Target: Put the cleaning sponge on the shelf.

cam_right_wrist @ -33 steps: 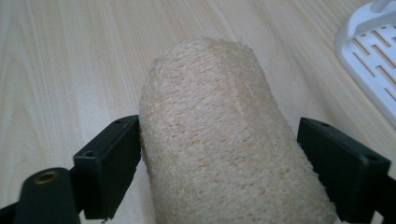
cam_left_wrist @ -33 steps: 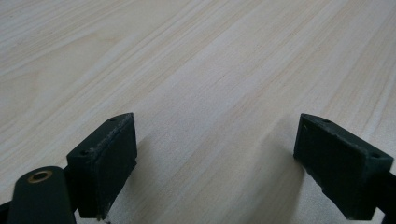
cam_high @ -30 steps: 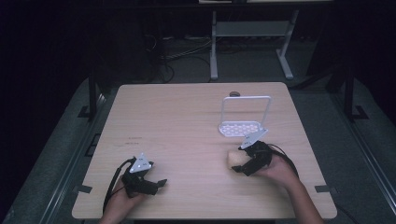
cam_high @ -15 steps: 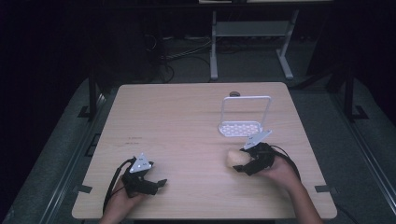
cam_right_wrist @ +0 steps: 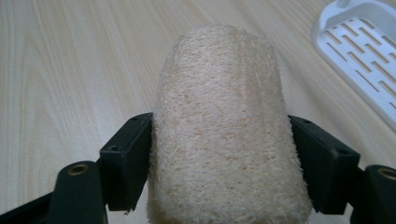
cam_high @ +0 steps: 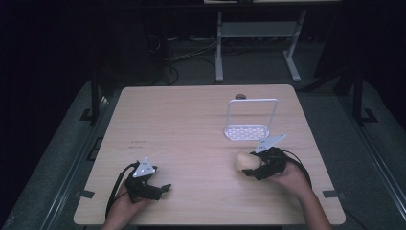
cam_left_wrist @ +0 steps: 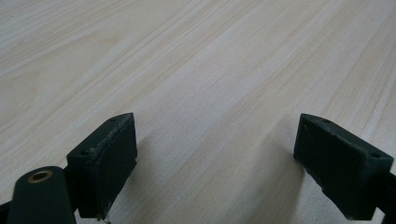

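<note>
while clamped, loofah (cam_right_wrist: 219, 135), right fingers (cam_right_wrist: 127, 161)

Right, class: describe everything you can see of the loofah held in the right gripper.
The loofah is a pale tan, roughly cylindrical piece with a coarse, fibrous woven look. The right gripper clamps it, one black jaw pressed against each side, and its far end sticks out beyond them. In the high view it sits near the table's front right, on the near side of the white slotted rack and apart from it. Whether it touches the table is unclear.
</note>
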A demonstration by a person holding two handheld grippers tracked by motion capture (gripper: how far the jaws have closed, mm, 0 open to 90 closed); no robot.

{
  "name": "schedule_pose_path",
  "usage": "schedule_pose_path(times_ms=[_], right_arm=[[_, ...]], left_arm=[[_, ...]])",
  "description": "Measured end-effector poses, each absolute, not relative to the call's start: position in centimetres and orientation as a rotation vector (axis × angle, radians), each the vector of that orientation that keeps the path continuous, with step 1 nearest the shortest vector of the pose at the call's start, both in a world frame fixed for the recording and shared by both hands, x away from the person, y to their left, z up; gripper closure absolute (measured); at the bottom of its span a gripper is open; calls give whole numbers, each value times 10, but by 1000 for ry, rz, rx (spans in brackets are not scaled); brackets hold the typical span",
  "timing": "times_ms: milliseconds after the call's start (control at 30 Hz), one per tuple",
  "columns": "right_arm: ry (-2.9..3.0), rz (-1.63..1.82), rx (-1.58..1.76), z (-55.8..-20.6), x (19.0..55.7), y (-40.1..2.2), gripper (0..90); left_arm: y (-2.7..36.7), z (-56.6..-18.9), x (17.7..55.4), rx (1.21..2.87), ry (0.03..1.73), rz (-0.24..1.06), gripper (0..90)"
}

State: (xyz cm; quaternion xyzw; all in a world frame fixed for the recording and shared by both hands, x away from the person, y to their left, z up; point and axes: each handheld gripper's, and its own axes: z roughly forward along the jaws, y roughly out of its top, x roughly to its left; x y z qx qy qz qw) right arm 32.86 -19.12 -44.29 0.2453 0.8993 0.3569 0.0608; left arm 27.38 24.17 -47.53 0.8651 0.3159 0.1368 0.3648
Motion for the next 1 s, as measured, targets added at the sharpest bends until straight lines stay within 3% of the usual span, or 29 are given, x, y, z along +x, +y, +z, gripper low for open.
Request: schedule_pose_path(times_ms=[1000], right_arm=[[2569, 1071, 860, -428, 334, -208, 266]], left_arm=[[242, -475, 274, 2227, 812, 351, 127]])
